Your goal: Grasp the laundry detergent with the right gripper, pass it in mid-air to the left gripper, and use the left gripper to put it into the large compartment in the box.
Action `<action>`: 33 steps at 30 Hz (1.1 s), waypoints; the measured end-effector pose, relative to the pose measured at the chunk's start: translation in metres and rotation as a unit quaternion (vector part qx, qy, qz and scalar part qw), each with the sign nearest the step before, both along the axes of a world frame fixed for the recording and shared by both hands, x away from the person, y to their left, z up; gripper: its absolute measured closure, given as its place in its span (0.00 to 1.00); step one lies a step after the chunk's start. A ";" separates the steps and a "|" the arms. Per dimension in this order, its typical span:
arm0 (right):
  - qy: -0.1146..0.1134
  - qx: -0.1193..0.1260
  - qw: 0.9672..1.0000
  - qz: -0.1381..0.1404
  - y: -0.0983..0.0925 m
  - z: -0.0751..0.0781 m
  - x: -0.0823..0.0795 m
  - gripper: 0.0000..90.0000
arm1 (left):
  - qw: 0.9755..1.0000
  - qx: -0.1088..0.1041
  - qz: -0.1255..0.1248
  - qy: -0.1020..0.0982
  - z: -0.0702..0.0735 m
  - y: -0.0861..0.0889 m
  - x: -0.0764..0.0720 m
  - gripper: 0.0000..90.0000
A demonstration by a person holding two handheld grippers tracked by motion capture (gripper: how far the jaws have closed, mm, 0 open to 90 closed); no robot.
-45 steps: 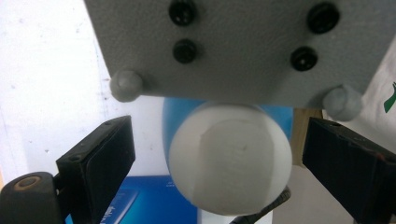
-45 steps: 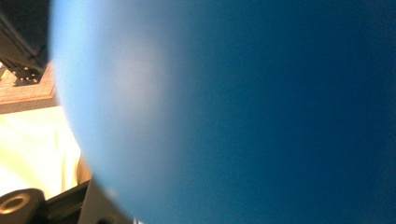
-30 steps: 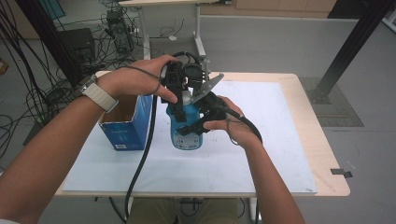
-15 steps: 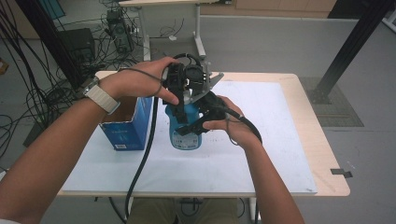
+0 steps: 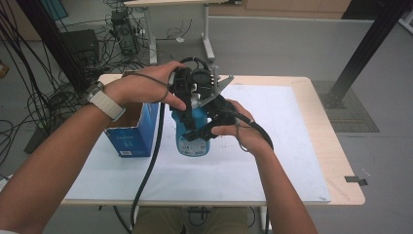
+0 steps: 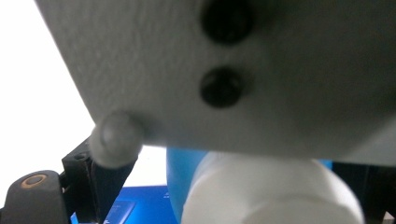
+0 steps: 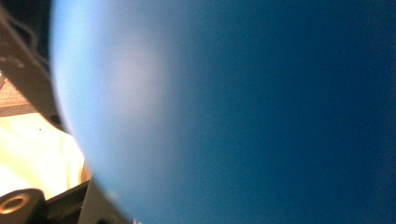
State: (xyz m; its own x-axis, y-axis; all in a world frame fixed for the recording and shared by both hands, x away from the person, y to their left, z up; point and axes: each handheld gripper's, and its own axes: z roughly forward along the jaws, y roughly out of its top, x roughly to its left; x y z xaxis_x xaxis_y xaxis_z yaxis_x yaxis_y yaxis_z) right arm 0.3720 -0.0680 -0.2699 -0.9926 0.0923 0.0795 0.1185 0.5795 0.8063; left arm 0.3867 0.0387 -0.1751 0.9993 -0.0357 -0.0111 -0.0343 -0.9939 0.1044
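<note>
A workshop floor strewn with black cables lies behind a light wooden counter (image 5: pixel 336 161) covered by a white sheet. The landmark is a blue plastic bottle with a white screw cap (image 5: pixel 194 134), standing upright near the counter's middle. Just to its left, as the high view shows it, stands an open blue cardboard box (image 5: pixel 134 131). The right claw (image 5: pixel 207 127) is closed on the bottle's body from the right side, steadying it; its own view is pressed close against the blue wall (image 7: pixel 243 112). The left claw (image 5: pixel 191 90) hovers directly over the bottle's top, and its jaws have just been closing a little around the white cap (image 6: pixel 271 191), which sits between them; whether the pads already press on it cannot be told. The step in hand looks like taking hold of the cap to unscrew it while the other claw holds the bottle firm. The next move probably calls for a firm pinch on the cap, then a twist without tipping the bottle. A pale label on the bottle's lower front carries print too small to read.
</note>
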 end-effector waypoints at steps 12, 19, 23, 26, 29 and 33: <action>0.002 0.005 1.000 -0.001 0.000 0.001 0.000 0.49 | 1.000 -0.008 0.000 0.004 -0.001 0.001 0.001 0.17; 0.003 0.006 1.000 -0.001 -0.001 0.001 -0.001 0.49 | 1.000 -0.013 -0.002 0.007 -0.001 0.001 0.001 0.20; -0.007 0.013 1.000 0.006 -0.001 0.000 0.002 0.49 | 1.000 -0.013 -0.004 0.009 -0.001 0.001 0.000 0.24; 0.000 0.011 1.000 0.002 -0.002 0.001 0.001 0.49 | 1.000 -0.016 -0.005 0.013 -0.002 0.001 0.001 0.28; 0.001 0.012 1.000 0.002 -0.002 0.000 0.001 0.49 | 1.000 -0.018 -0.005 0.014 -0.003 0.001 0.001 0.30; 0.011 0.008 1.000 -0.006 -0.002 0.001 -0.002 0.49 | 1.000 -0.019 -0.004 0.018 -0.003 0.001 0.001 0.33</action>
State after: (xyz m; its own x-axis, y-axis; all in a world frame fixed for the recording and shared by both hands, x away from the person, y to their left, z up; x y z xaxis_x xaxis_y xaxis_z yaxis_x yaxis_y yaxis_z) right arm 0.3704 -0.0696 -0.2690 -0.9893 0.1027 0.1031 0.1434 0.5647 0.8128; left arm 0.3873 0.0397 -0.1782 0.9980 -0.0450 -0.0452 -0.0381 -0.9890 0.1431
